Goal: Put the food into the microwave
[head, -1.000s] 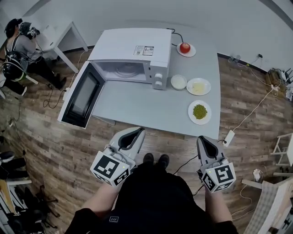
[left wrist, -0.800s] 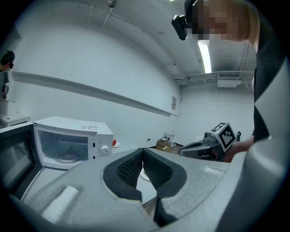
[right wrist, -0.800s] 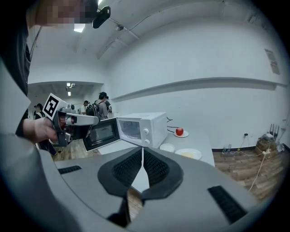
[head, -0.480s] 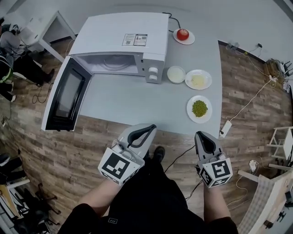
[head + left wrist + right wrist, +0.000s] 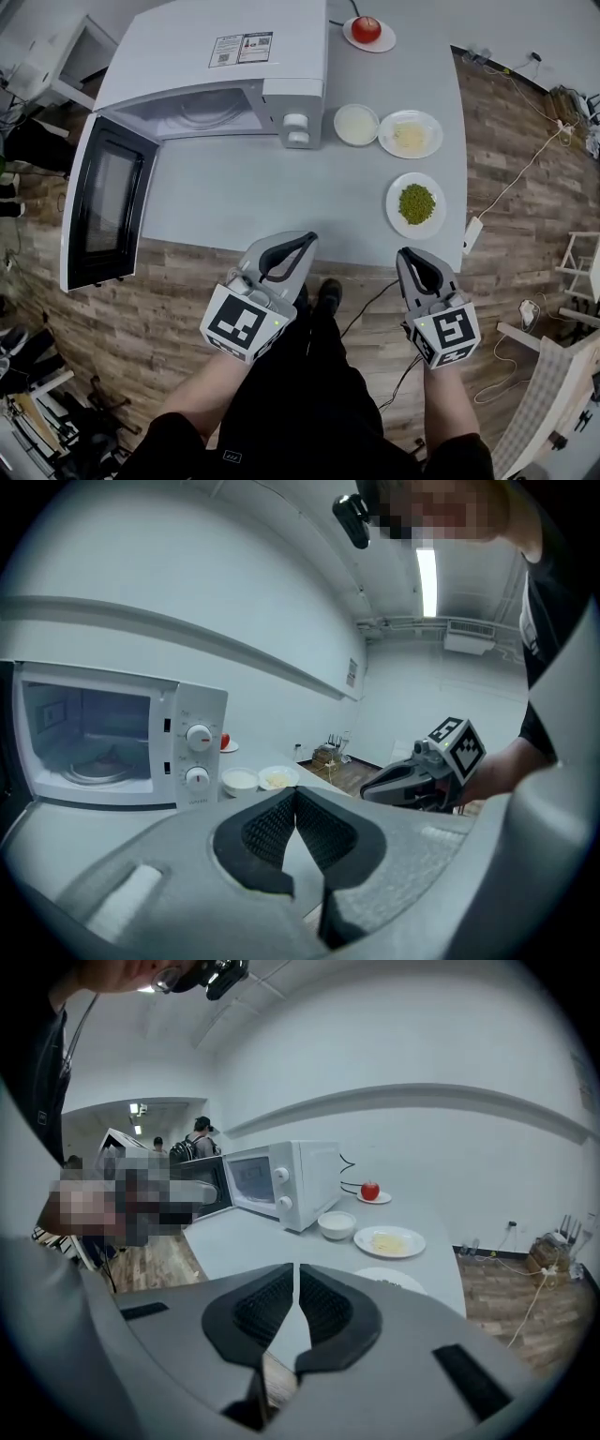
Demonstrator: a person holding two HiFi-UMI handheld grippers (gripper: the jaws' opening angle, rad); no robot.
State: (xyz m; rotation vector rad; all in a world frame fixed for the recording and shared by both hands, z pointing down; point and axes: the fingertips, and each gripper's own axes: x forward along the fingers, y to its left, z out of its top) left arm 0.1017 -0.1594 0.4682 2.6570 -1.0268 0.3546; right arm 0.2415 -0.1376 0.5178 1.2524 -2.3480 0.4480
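The person holds both grippers low before the body, just short of the grey table's (image 5: 281, 202) near edge. The left gripper (image 5: 298, 246) angles forward and to the right, while the right gripper (image 5: 409, 256) points straight ahead. Each pair of jaws is pressed together with nothing between them.

The plate of green peas (image 5: 416, 203) lies nearest the right gripper. Beyond it sit a plate of pale yellow food (image 5: 410, 136), a white bowl (image 5: 356, 124) and a red fruit (image 5: 367, 28). The microwave (image 5: 225, 66) stands at the left with its door (image 5: 101, 208) swung open.
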